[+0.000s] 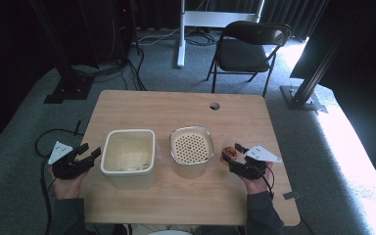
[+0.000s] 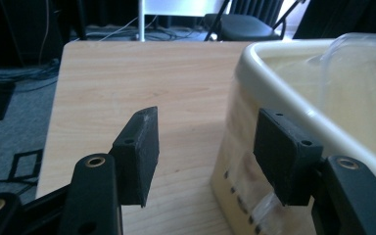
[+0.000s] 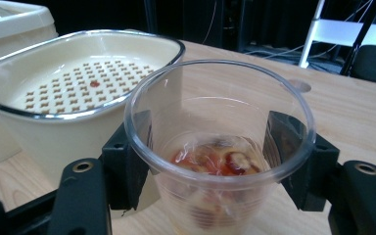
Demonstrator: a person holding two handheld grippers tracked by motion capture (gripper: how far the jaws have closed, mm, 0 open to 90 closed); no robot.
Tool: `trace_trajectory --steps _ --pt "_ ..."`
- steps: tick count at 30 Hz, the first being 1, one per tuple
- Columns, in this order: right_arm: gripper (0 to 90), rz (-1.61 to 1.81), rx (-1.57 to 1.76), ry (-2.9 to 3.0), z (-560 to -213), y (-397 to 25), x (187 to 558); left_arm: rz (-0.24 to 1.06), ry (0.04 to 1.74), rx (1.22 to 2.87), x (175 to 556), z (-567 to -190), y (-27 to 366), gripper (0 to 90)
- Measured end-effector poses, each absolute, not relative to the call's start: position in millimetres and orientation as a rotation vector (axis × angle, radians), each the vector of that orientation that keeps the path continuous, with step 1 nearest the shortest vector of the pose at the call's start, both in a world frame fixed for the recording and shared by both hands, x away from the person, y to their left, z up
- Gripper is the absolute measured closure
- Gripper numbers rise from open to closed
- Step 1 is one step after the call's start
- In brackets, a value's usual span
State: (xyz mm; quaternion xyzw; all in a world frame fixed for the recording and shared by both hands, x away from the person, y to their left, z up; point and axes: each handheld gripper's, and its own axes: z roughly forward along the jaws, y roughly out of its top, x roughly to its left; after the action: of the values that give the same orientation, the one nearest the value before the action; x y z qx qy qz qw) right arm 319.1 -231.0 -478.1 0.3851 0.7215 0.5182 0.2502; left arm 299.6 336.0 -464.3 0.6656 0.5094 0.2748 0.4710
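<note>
Right gripper view: right gripper [image 3: 210,166] clamps a clear plastic cup [image 3: 220,147] of reddish pieces; squeezing harder could buckle it, spilling contents. Left gripper [image 2: 205,152] gapes.

On the table [image 1: 186,105], three vessels in a row across the near half. At left, the square tub [image 1: 128,155]; to its right, just beside it, the strainer basket [image 1: 191,151]; right of that, near it, the clear cup [image 1: 230,153] with bits of food [image 3: 215,161] lying in its bottom. Left gripper [image 1: 89,153] at the table's left edge, just left of the square tub, one jaw against the tub's outer wall, the other apart over bare wood. Right gripper [image 1: 238,157] at the right, a jaw on either side of the clear cup. Behind the table, on the floor, a folding chair [image 1: 247,51], to the right of centre. A round hole [image 1: 215,105] near the table's far edge.
</note>
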Motion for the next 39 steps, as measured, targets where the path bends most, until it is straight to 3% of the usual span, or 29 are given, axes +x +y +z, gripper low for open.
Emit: trace_trajectory --steps 17,39 --pt "35.3 1.386 1.023 1.968 -471.4 -224.6 323.2 0.660 1.291 1.629 301.8 -475.9 344.0 43.5" --pt "35.3 0.978 0.766 2.020 -413.6 -181.0 355.6 0.634 1.285 1.636 305.7 -481.0 340.4 43.5"
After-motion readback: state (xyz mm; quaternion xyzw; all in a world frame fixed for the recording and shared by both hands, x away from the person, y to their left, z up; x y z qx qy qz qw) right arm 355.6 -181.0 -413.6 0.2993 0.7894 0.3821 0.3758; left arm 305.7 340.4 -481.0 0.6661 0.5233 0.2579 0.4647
